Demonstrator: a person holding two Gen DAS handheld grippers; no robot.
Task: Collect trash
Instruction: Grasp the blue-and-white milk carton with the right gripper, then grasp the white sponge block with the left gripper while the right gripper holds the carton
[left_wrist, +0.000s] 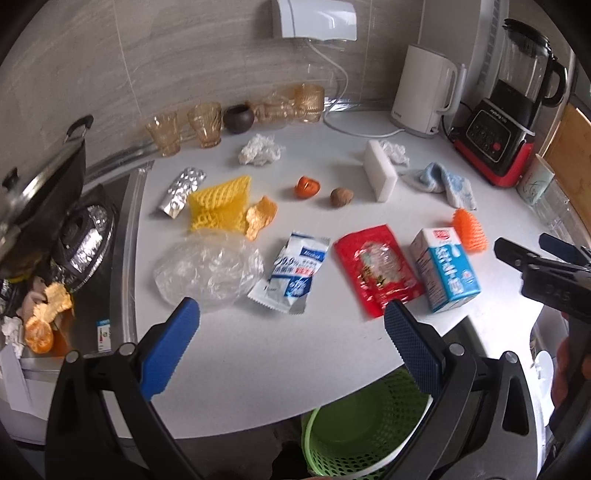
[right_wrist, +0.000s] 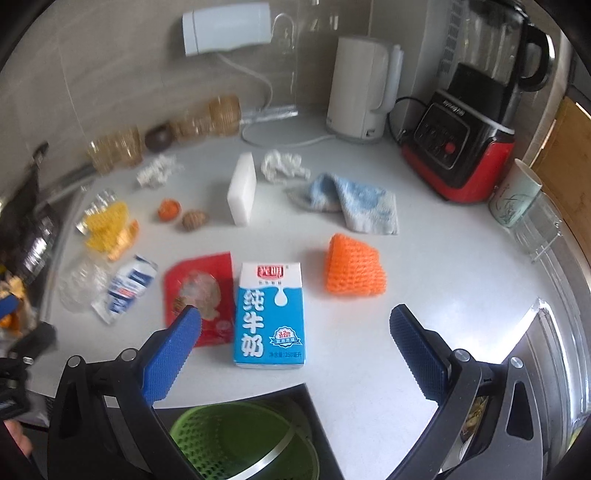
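A milk carton (right_wrist: 269, 314) lay flat on the white counter (right_wrist: 424, 258), long axis running away from the viewer, top toward the wall. Both the right gripper (right_wrist: 295, 325) and left gripper (left_wrist: 291, 314) hovered with jaws spread wide, empty. A green basket (right_wrist: 236, 439) sat below the counter edge.

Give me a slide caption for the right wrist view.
Open right gripper hovers over milk carton beside orange foam net.

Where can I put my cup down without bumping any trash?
Bare white counter lies right of the orange foam net, and along the near edge in front of the blue-and-white milk carton. The left side, around the yellow foam net, is crowded.
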